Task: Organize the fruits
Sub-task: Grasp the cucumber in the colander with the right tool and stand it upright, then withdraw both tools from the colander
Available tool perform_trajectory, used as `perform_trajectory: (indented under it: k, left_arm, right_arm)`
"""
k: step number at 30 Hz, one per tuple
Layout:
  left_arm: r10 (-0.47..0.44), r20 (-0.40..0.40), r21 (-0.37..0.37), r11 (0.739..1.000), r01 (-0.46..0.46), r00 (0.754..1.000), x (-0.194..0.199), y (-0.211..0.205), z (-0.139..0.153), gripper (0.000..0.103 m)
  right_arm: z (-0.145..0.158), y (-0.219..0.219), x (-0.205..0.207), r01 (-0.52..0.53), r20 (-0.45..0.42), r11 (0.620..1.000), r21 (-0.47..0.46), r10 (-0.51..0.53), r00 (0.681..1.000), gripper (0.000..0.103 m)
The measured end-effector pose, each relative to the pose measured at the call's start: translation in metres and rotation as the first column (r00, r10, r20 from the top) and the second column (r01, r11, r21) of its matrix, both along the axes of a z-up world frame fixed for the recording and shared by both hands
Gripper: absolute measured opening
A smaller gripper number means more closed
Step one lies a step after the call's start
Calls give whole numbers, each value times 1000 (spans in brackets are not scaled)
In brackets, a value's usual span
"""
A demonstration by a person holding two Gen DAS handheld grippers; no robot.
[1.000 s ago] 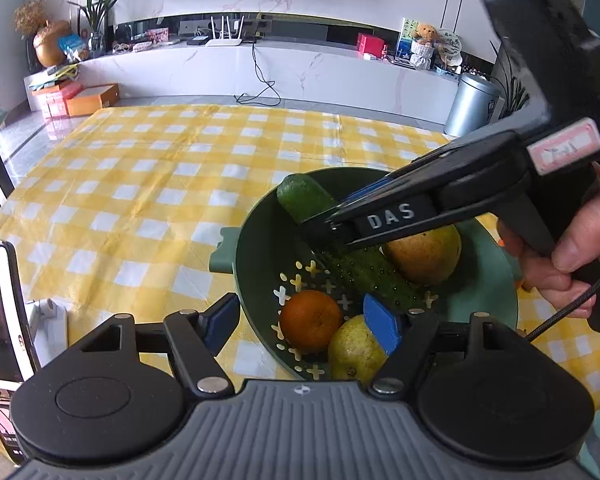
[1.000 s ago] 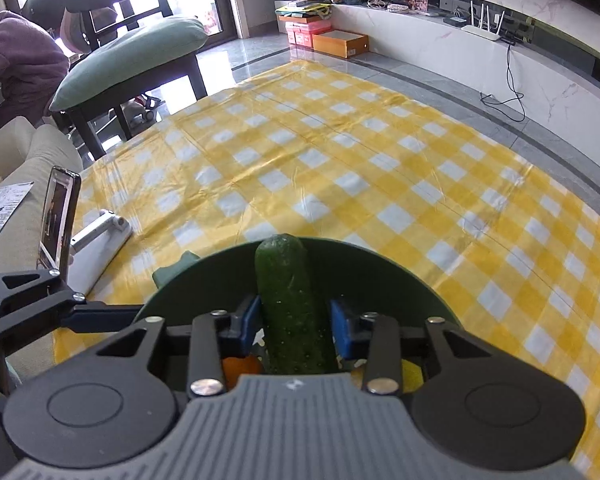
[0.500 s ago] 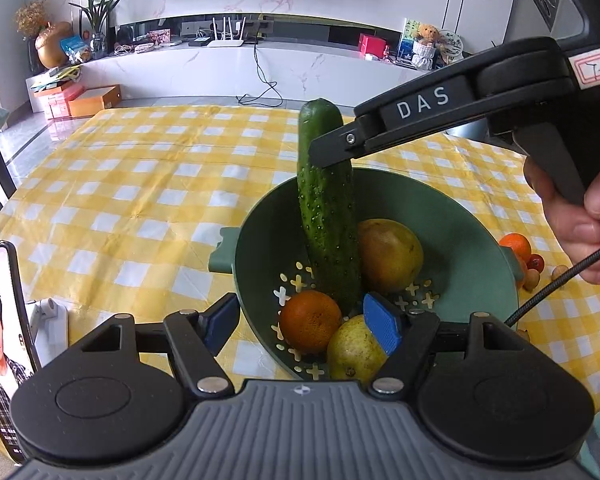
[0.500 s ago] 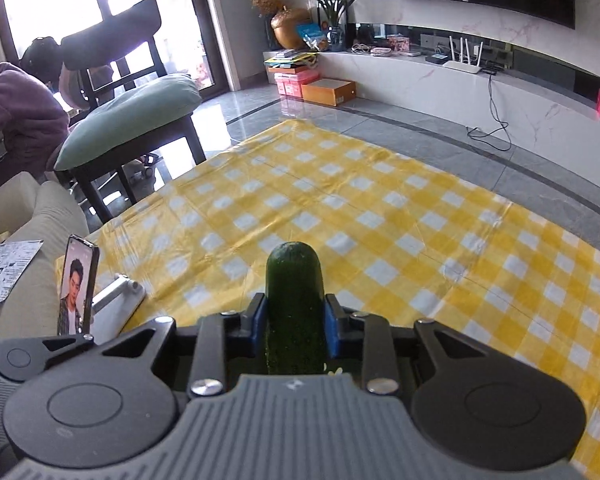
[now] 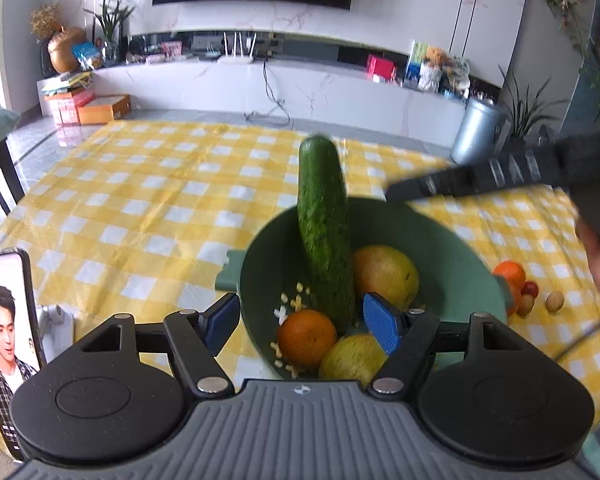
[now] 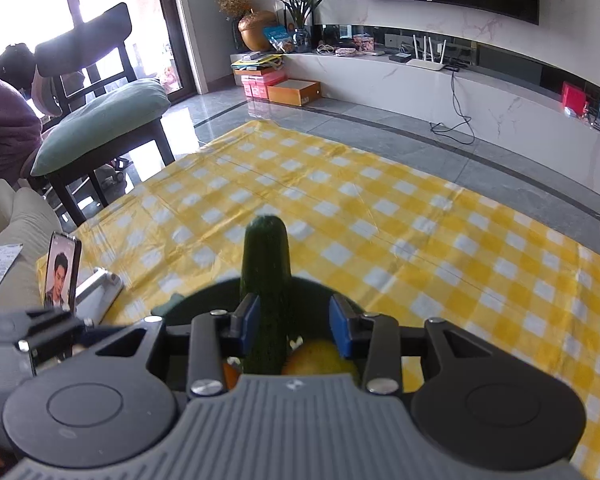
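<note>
A green cucumber stands nearly upright in the green colander bowl, its lower end among an orange, a yellow-green pear and a mango. My right gripper is open; the cucumber stands between its blue pads beside the left one, clear of the right one. In the left wrist view the right gripper's body is blurred and apart from the cucumber. My left gripper is open and empty at the bowl's near rim.
A yellow checked cloth covers the table. A phone on a stand is at the near left edge. A small orange and small fruits lie right of the bowl. A chair with a cushion stands beyond the table.
My right gripper lifted the cucumber upright from lying in the bowl, then opened and drew back to the right. The left gripper has stayed put.
</note>
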State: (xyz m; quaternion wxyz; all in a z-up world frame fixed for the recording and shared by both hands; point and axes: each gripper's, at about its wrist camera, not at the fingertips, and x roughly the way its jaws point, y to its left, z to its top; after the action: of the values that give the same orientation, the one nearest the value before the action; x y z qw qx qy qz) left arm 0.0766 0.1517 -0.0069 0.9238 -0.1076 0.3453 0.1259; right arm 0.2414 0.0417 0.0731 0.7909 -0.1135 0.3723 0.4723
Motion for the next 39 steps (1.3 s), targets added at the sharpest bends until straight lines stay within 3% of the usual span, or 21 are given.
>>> perform_trajectory:
  k: [6, 10, 20, 24, 35, 39]
  left_arm:
    - [-57, 53, 23, 998, 56, 997, -2, -27, 21, 83]
    - [-119, 80, -14, 993, 120, 990, -1, -48, 27, 83]
    - [-239, 84, -27, 970, 242, 967, 4, -101, 27, 83]
    - [-288, 75, -23, 957, 291, 955, 6, -121, 23, 82]
    - [-330, 3, -1, 944, 330, 944, 18, -155, -4, 56]
    - [-324, -19, 40, 945, 324, 946, 22, -164, -13, 55]
  right_arm:
    - [-1, -52, -25, 63, 31, 998, -7, -63, 998, 41]
    - [0, -93, -39, 133, 37, 991, 20, -134, 990, 42]
    - [-23, -180, -73, 334, 23, 943, 15, -334, 942, 48]
    - [-35, -200, -78, 386, 18, 922, -2, -386, 922, 48]
    - [-56, -215, -69, 450, -56, 893, -21, -451, 891, 53]
    - [-60, -218, -62, 475, -91, 880, 7, -472, 877, 53]
